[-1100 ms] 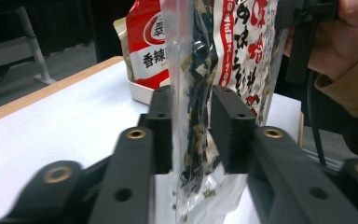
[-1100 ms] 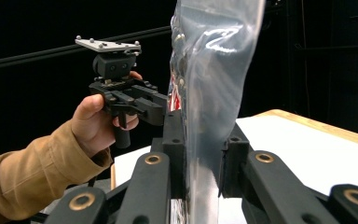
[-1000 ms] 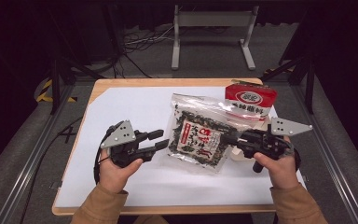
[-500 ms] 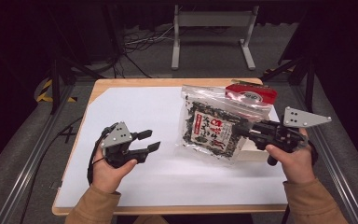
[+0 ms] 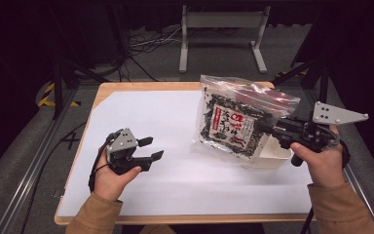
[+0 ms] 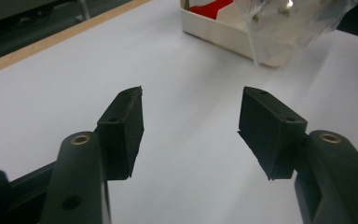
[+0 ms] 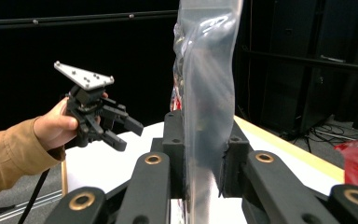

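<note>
A clear zip bag of dark dried seaweed with a red and white label hangs tilted above the table's right side. My right gripper is shut on its right edge. In the right gripper view the bag stands upright, pinched between the two black pads. My left gripper hovers open over the white table sheet at the left, nothing between its jaws. The left gripper view has its wide-apart pads over bare sheet, with the bag farther off.
A shallow white tray sits under the bag near the table's right edge; in the left gripper view the tray holds a red packet. The wooden table edge borders the sheet. Cables and a metal stand lie on the floor behind.
My right gripper has lifted the seaweed bag off the table, carried it right and tilted it upright. The left gripper has stayed open and drifted slightly toward the person.
</note>
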Demonstrator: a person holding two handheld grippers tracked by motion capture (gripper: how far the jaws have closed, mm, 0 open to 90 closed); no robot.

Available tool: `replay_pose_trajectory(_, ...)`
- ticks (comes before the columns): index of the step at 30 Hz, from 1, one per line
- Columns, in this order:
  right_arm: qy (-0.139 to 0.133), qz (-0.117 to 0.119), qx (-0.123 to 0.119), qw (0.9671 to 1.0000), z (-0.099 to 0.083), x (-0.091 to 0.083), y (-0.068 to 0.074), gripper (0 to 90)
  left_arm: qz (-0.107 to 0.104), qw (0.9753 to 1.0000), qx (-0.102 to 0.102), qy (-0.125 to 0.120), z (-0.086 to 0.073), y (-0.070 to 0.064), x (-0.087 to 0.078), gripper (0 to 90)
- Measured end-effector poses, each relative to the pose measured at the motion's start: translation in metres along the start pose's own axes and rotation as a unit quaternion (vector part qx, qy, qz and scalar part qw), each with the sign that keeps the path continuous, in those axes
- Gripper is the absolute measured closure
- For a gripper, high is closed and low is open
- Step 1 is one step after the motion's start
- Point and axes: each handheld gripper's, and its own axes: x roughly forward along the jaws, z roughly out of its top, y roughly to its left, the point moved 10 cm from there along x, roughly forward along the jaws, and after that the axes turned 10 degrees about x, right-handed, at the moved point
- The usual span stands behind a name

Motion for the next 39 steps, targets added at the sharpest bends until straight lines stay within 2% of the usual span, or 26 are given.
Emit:
replay_pose_trajectory(6,-0.004,-0.01,-0.003,0.9999,0.011,-0.004,-0.005,76.7,0.002,1.0,-0.003,-0.001,-0.001,0.003,0.0,38.2)
replay_pose_trajectory(11,-0.003,-0.028,-0.011,0.9995,0.023,-0.009,-0.011,76.7,0.006,0.9999,-0.014,-0.001,-0.003,0.008,-0.002,37.5)
replay_pose_trajectory(21,-0.016,-0.06,-0.014,0.998,0.04,-0.024,-0.022,76.7,0.008,0.9998,-0.019,-0.001,-0.006,0.011,-0.003,36.8)
replay_pose_trajectory(28,-0.018,-0.085,-0.016,0.9961,0.043,-0.032,-0.035,76.7,0.006,0.9998,-0.018,0.001,-0.006,0.01,-0.001,36.6)
replay_pose_trajectory(31,-0.017,-0.105,-0.022,0.9941,0.042,-0.036,-0.044,76.7,0.006,0.9998,-0.02,0.001,-0.006,0.011,-0.001,36.6)
replay_pose_trajectory(39,-0.015,-0.139,-0.03,0.9897,0.036,-0.042,-0.059,76.7,0.008,0.9998,-0.02,0.003,-0.008,0.012,-0.001,36.4)
